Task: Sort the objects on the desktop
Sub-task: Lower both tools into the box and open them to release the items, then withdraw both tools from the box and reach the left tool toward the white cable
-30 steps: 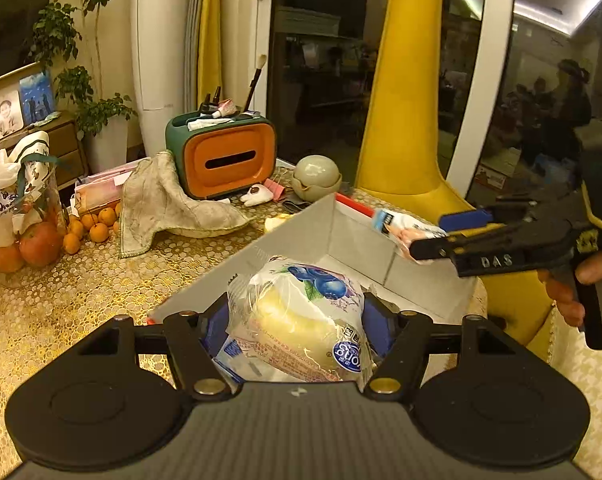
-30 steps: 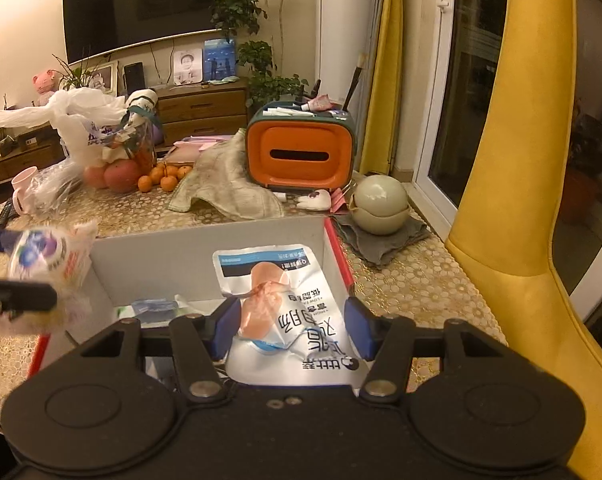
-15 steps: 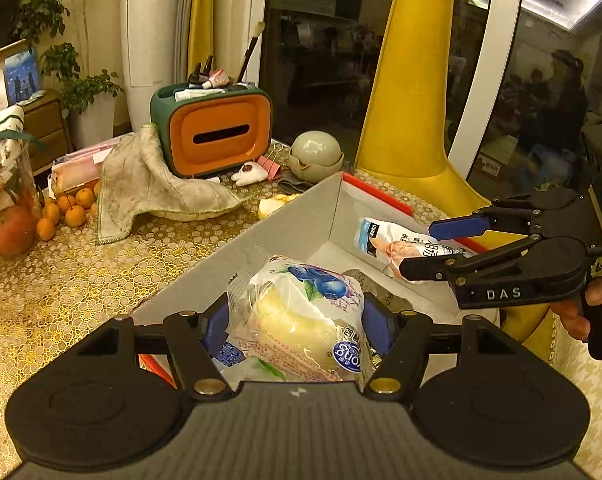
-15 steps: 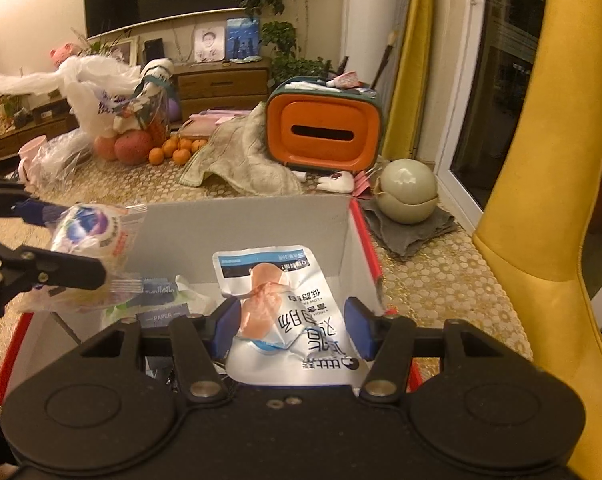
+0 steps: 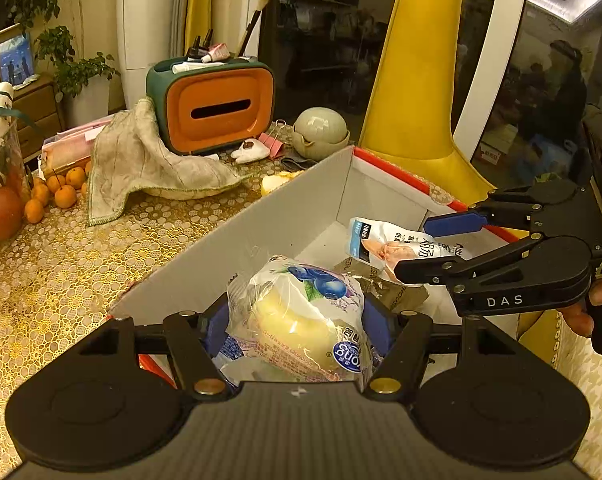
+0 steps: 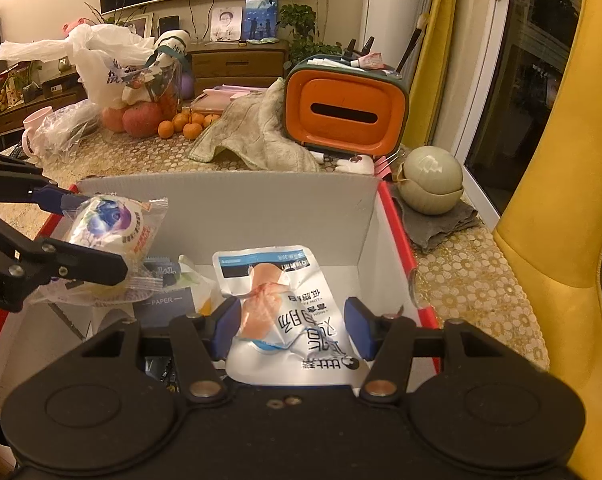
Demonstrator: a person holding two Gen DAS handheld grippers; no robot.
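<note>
An open cardboard box (image 5: 261, 240), grey inside and red outside, stands on the gold lace tablecloth. My left gripper (image 5: 297, 320) is shut on a clear-wrapped blueberry bread packet (image 5: 301, 312), held over the box's near left part. In the right wrist view the same left gripper (image 6: 97, 236) and bread packet (image 6: 113, 220) hang above the box wall (image 6: 241, 208). My right gripper (image 6: 293, 320) is shut on a white chicken-breast pouch (image 6: 277, 280), low inside the box. The left wrist view shows that right gripper (image 5: 413, 246) and pouch (image 5: 381, 240) from the side.
A dark "PAPER" packet (image 6: 161, 304) and other wrappers lie on the box floor. Behind the box are an orange tissue holder (image 6: 345, 116), a rumpled towel (image 6: 257, 132), a round green pot (image 6: 433, 172), fruit (image 6: 181, 124) and plastic bags. A yellow chair (image 6: 561, 200) stands at the right.
Both grippers have sunk lower toward the box with their packets. The box looms larger and the pouch now sits below its rim. Neither grip has changed.
</note>
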